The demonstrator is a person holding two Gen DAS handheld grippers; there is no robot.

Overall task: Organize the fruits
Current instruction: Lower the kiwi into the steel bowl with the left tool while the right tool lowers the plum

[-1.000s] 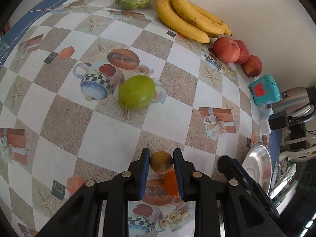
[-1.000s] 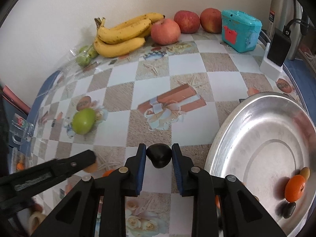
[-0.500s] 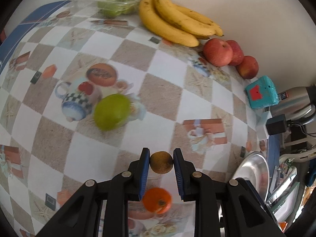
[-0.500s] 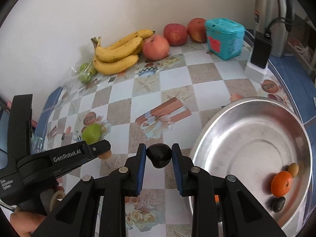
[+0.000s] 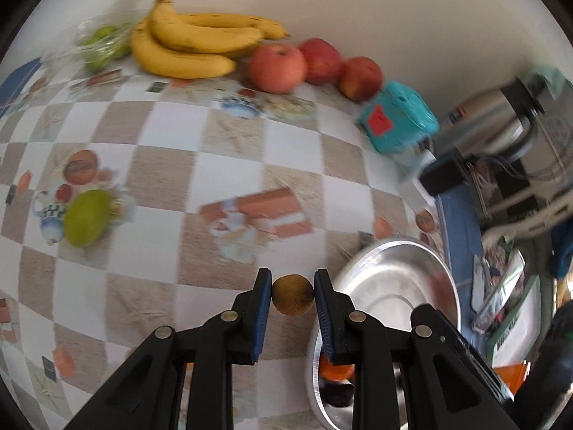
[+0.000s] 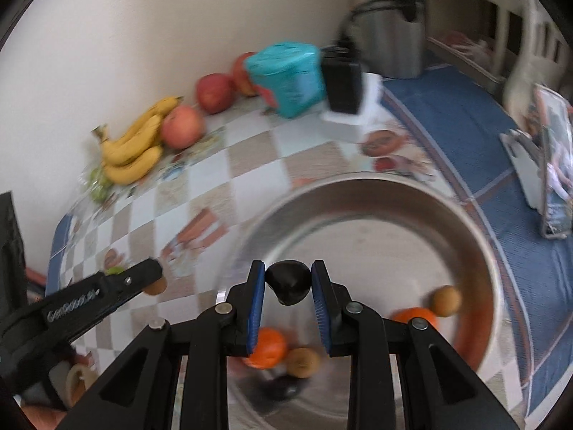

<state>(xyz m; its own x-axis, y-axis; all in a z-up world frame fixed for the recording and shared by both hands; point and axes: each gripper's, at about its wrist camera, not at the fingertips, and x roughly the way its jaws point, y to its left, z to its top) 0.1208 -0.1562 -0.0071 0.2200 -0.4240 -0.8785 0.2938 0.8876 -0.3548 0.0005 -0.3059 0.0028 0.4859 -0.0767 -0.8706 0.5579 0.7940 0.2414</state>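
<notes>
We are looking at a plain cream wall [image 5: 376,7] rising straight behind the table [image 5: 172,136], whose checkered cloth of white and beige squares is carrying printed teapots and gift boxes, with a blue border [image 6: 447,114] running along its edge. Soft daylight is falling evenly across it. Past the table's end, a pale chair [image 6: 526,36] is standing, blurred, and a steel kettle [image 5: 501,125] is sitting by the wall.

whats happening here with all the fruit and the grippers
A person is sorting small fruits into a metal basin. The left gripper is shut on a small brown fruit beside the basin's rim; the right gripper holds a dark fruit above the basin, which has oranges in it. Bananas, apples and a green mango sit on the table.
</notes>
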